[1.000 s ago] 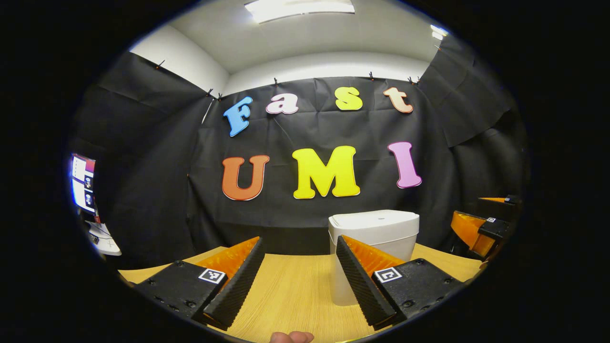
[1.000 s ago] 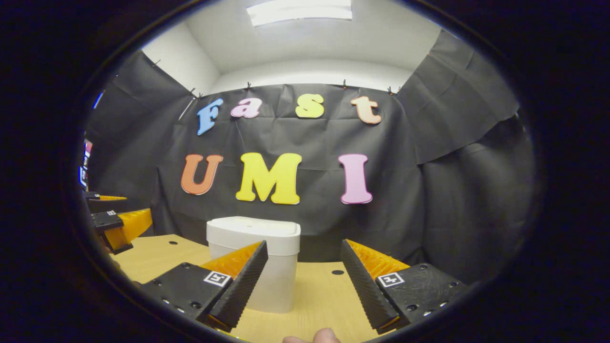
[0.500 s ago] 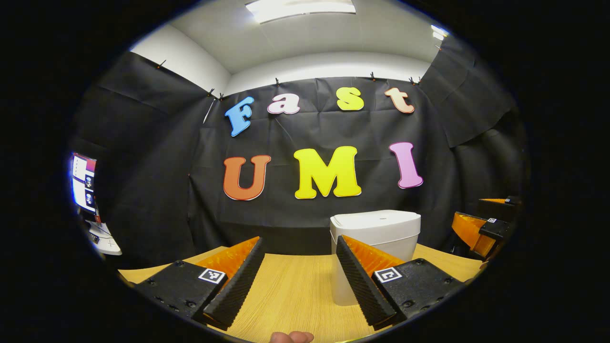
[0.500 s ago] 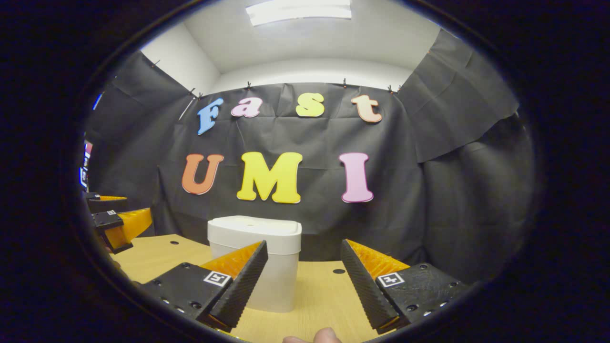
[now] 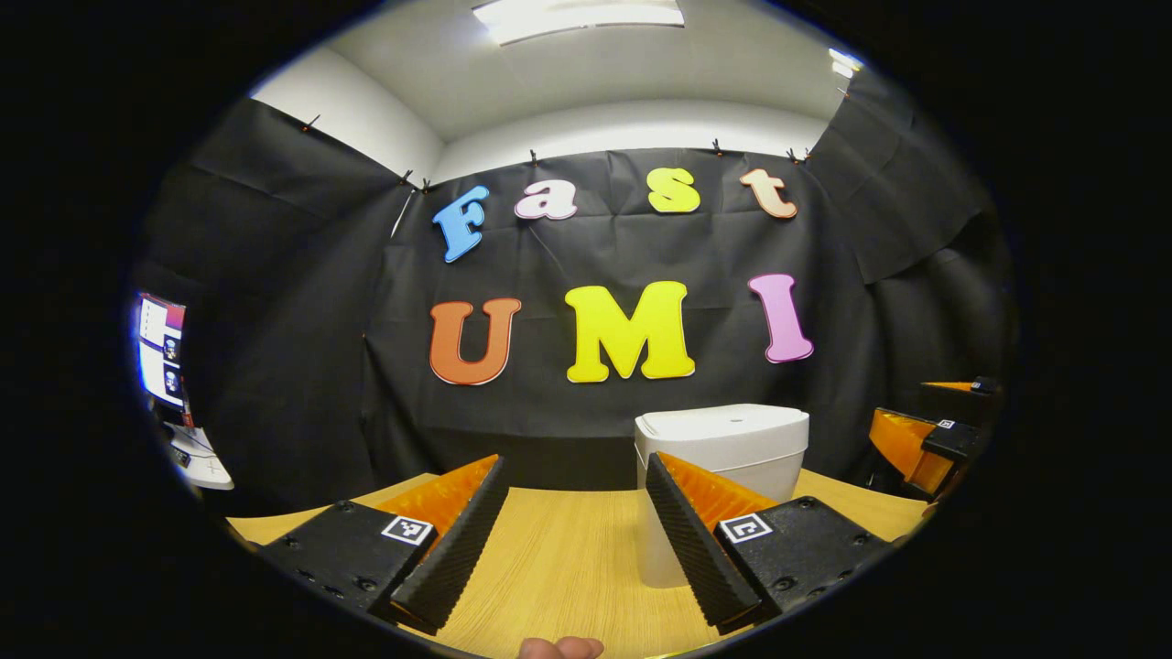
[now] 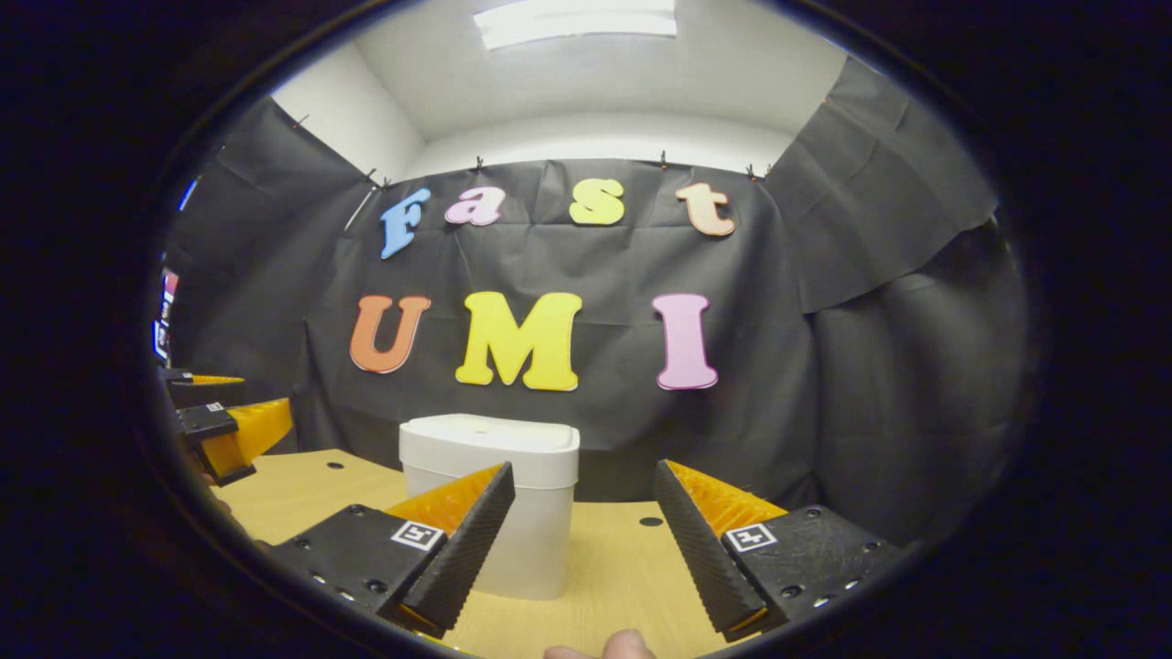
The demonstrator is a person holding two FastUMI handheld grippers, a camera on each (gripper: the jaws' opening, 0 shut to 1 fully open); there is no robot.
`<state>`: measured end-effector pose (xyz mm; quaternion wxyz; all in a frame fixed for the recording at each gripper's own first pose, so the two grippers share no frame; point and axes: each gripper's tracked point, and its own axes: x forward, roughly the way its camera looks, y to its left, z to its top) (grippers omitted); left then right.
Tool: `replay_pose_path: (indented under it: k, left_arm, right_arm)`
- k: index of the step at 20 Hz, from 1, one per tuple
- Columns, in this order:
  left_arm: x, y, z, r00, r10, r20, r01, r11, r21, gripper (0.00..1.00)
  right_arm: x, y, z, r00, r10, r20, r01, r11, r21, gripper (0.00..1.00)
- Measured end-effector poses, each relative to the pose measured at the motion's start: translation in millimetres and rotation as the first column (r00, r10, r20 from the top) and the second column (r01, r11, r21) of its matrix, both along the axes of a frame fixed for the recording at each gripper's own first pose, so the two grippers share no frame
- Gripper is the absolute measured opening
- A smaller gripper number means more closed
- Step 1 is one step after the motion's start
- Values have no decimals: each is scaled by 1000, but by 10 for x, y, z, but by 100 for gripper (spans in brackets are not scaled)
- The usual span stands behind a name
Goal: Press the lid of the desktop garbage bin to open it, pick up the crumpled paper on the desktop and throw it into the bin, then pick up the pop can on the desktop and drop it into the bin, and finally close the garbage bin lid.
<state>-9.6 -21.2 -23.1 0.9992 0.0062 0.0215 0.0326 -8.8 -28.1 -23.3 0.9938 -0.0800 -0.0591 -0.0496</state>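
Observation:
A white desktop garbage bin [image 5: 723,448] stands on the wooden table [image 5: 558,558] with its lid down. In the left gripper view it sits behind my right-hand finger; my left gripper [image 5: 577,535] is open and holds nothing. In the right gripper view the same bin [image 6: 490,458] stands behind the left-hand finger, and my right gripper [image 6: 584,540] is open and bare too. Both grippers hover low over the table, short of the bin. The right gripper [image 5: 925,439] shows at the far right of the left gripper view, the left gripper [image 6: 224,430] at the far left of the right gripper view.
Black cloth walls close the booth behind and beside the table. A lit screen [image 5: 160,352] and a white object [image 5: 201,462] sit at the far left. Small dark holes [image 6: 648,523] dot the tabletop. A fingertip [image 6: 623,645] of the holding hand shows at the bottom edge.

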Motion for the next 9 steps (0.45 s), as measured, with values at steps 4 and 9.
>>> replay_pose_path:
  k: [4, 9]
  left_arm:
    - [1, 3, 3, 1000, 3, 4, -3, 1000, -5, 98]
    - [-2, 8, 9, 1000, 0, -1, 0, 1000, -4, 97]
  right_arm:
    - [-21, -5, 22, 1000, -5, 8, 5, 1000, -13, 95]
    - [-30, 39, 22, 1000, 4, 13, -4, 1000, -16, 95]
